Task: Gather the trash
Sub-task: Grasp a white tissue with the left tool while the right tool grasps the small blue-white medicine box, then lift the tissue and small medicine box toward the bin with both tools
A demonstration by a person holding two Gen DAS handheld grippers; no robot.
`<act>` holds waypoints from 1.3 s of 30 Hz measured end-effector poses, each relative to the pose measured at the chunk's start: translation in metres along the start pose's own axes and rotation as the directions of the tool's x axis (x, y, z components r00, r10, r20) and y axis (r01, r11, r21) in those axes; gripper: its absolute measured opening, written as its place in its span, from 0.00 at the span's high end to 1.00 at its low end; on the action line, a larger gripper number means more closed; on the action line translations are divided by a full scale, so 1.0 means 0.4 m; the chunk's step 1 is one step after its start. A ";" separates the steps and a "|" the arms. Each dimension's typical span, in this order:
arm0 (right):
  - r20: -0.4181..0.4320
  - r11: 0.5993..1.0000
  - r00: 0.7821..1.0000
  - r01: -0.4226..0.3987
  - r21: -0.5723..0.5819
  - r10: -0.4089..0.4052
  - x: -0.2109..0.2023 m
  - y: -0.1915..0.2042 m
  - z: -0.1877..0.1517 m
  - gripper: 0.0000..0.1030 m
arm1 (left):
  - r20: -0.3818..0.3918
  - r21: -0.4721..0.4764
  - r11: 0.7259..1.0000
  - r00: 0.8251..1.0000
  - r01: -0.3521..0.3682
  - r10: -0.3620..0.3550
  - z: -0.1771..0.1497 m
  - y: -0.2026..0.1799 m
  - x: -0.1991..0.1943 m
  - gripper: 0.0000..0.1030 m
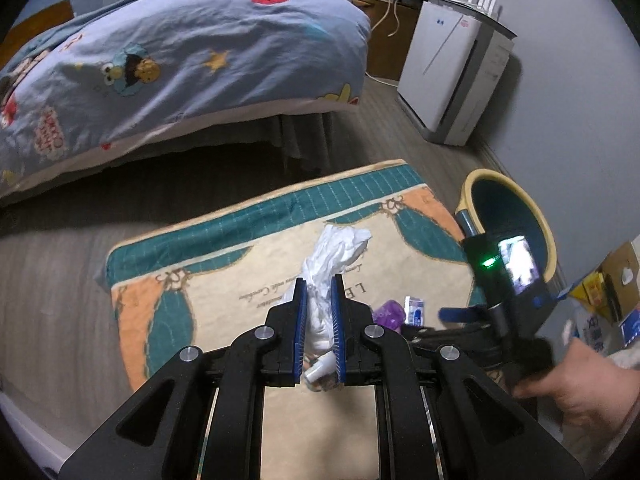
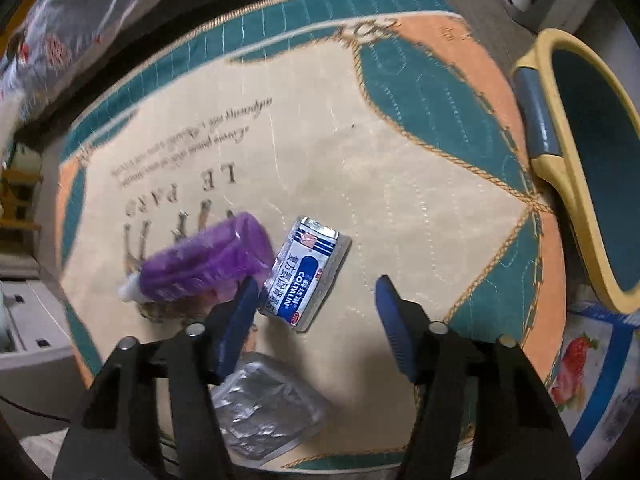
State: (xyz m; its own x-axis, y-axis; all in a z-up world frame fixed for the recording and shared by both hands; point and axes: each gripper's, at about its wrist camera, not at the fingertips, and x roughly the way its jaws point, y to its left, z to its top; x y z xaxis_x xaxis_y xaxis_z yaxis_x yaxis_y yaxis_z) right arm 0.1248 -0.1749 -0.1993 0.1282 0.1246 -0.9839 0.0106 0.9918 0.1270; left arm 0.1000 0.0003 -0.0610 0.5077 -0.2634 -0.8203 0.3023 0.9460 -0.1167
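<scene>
Trash lies in four pieces across the two views, all on or above one quilted beige, teal and orange floor mat (image 2: 360, 168). In the left wrist view, the left gripper (image 1: 319, 286) is clamped on one crumpled white tissue wad (image 1: 334, 258), its two blue-padded fingers (image 1: 301, 320) pressed against the wad's sides, the wad rising out past the fingertips above the mat. To the right of it, the right gripper's black body with a green light and small screen is held in a bare hand (image 1: 576, 388).

In the right wrist view, from left to right: one purple translucent plastic bottle (image 2: 204, 260) with a white cap lies on its side; one crinkled silver foil blister pack (image 2: 268, 404) lies flat, nearer the camera; one small white-and-blue cardboard medicine box (image 2: 306, 276) lies touching the bottle's right end. The right gripper (image 2: 314, 286) stands wide, holding nothing, its left fingertip just beside the box and bottle. At far right, off the mat's edge, sits one round bin with a yellow rim and dark teal inside (image 2: 592, 184).
</scene>
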 end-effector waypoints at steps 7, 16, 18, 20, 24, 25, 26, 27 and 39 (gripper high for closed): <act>0.042 0.994 0.996 0.078 -0.074 -0.075 -0.004 0.021 0.000 0.70 | -0.013 -0.001 1.000 1.000 0.018 -0.018 0.009 -0.005 0.020 0.87; 0.160 0.998 0.986 -0.050 0.032 0.045 -0.145 -0.064 0.015 0.70 | 0.008 0.027 0.999 1.000 0.023 -0.023 0.022 -0.046 0.015 0.87; 0.214 0.998 0.976 -0.054 0.026 0.048 -0.215 -0.087 0.029 0.70 | 0.011 0.039 0.999 1.000 0.020 -0.020 0.022 -0.060 0.014 0.87; 0.261 0.999 0.964 -0.053 0.011 0.049 -0.281 -0.109 0.042 0.70 | 0.014 0.046 0.999 1.000 0.018 -0.018 0.023 -0.071 0.013 0.87; 0.317 0.997 0.946 -0.075 -0.006 0.073 -0.398 -0.171 0.045 0.70 | 0.018 0.074 0.997 1.000 0.000 -0.002 0.023 -0.096 0.014 0.87; 0.330 0.998 0.942 -0.063 -0.008 0.062 -0.414 -0.182 0.045 0.70 | 0.019 0.084 0.996 1.000 -0.006 0.005 0.024 -0.101 0.015 0.87; 0.341 0.999 0.939 -0.054 -0.007 0.053 -0.425 -0.197 0.038 0.70 | 0.020 0.091 0.996 1.000 -0.010 0.008 0.025 -0.106 0.016 0.87; 0.348 0.999 0.936 -0.049 -0.002 0.046 -0.429 -0.212 0.031 0.70 | 0.019 0.095 0.995 1.000 -0.013 0.011 0.025 -0.110 0.018 0.87; 0.353 0.991 0.932 -0.111 0.073 0.079 -0.401 -0.316 0.041 0.70 | 0.002 0.135 0.990 1.000 -0.029 0.029 0.036 -0.163 0.055 0.87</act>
State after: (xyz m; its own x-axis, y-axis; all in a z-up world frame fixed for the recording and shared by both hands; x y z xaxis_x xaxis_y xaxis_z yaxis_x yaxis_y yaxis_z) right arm 0.1191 -0.3207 -0.0557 0.4701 0.1849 -0.8630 0.0685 0.9672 0.2446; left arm 0.1030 -0.0697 -0.0634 0.5180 -0.2367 -0.8219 0.3938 0.9190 -0.0165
